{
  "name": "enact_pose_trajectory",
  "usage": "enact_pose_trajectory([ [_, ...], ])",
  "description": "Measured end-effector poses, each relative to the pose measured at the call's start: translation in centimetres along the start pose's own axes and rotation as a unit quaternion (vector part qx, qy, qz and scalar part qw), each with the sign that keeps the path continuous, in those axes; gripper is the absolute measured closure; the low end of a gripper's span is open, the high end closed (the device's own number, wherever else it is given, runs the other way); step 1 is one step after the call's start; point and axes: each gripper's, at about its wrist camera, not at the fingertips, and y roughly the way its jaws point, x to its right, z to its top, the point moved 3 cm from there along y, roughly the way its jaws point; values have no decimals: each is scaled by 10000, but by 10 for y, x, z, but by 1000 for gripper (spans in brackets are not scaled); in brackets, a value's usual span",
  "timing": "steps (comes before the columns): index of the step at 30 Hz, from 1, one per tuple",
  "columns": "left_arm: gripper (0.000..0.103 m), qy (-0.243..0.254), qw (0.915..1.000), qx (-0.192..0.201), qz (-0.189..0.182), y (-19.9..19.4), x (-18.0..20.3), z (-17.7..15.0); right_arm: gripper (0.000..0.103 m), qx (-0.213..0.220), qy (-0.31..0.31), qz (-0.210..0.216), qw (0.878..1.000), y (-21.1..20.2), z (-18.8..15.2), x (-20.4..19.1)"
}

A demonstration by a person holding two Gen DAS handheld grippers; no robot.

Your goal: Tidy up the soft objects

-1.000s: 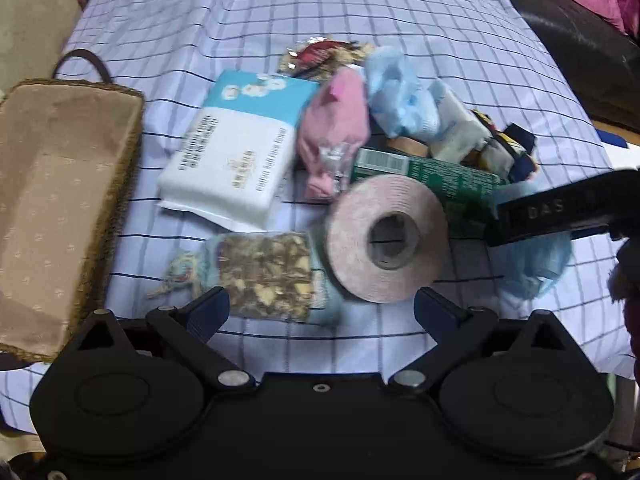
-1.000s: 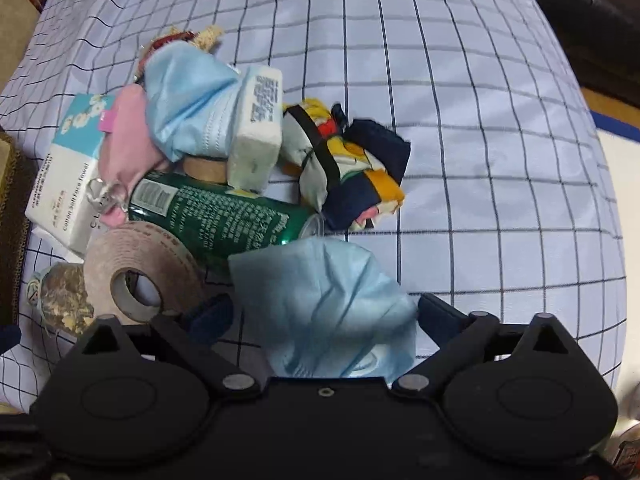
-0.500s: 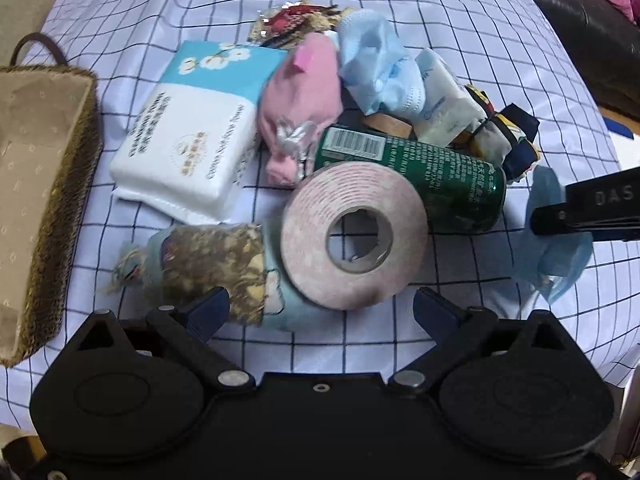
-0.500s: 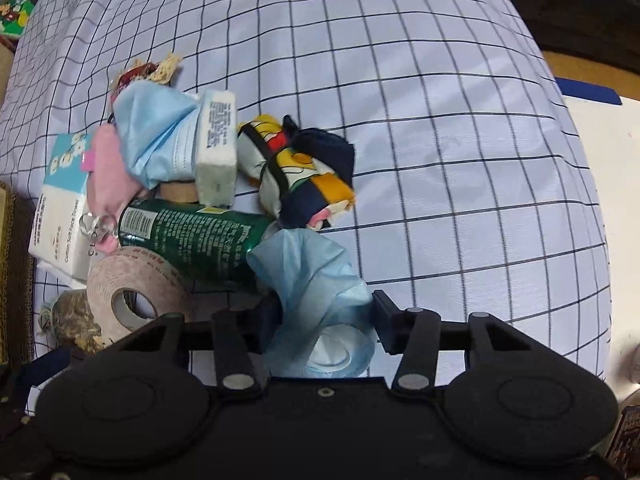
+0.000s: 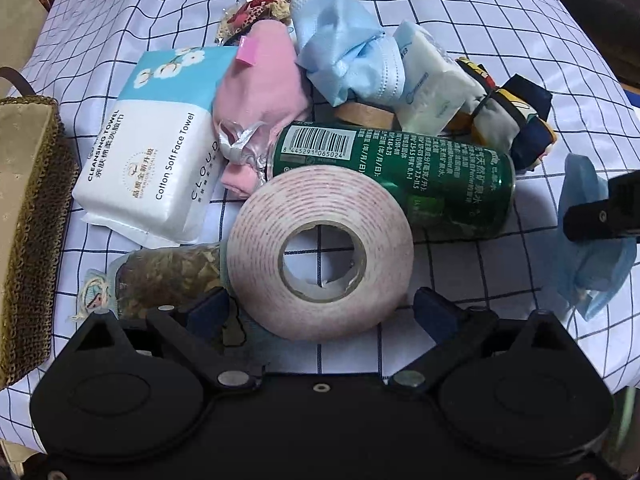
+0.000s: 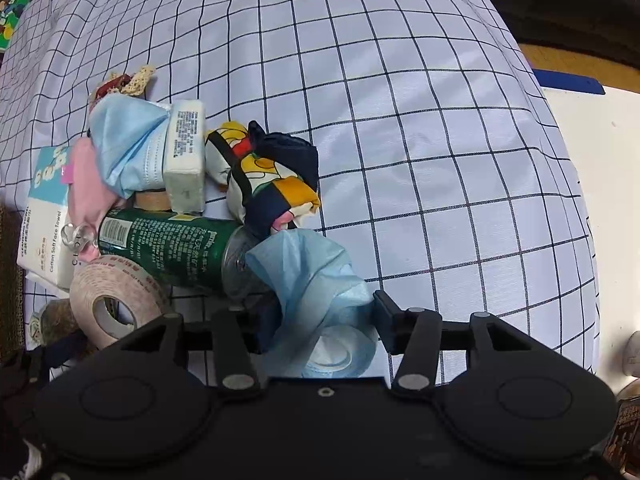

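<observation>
Right gripper (image 6: 320, 320) jaws have just been closing and now pinch the blue mask (image 6: 308, 280), which sits bunched between the pads at the right end of the pile, touching the green can (image 6: 168, 248); since the earlier frame the mask has gone from lying loose under spread jaws to being clamped. Left gripper (image 5: 320, 308) has dropped closer to the pile, jaws spread wide, gripping nothing, the tape roll (image 5: 320, 256) sitting just ahead between its fingers. Basket (image 5: 28, 216) is at the left edge of the checked cloth (image 6: 400, 120), likely the drop spot. Mask is light, limp, thin fabric: it will crumple and dangle, so the grip needs a thick fold, not 1 loose edge, or it slips out on the lift. 2nd mask (image 5: 344, 44), pink cloth (image 5: 260, 92), towel pack (image 5: 152, 148) and folded printed cloth (image 6: 272, 172) are also soft; take each mid-body. Can and tape are rigid, so probably leave them.
</observation>
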Motion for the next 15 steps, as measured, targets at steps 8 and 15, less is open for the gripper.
enact_pose_trajectory([
  [8,19,-383,9970,-47,-674,3,-19,7,53,26,10,-7,10000,-2,0,-2],
  [15,19,-555,9948,-2,-849,-8,-30,5,53,70,39,18,10000,-7,0,-1],
])
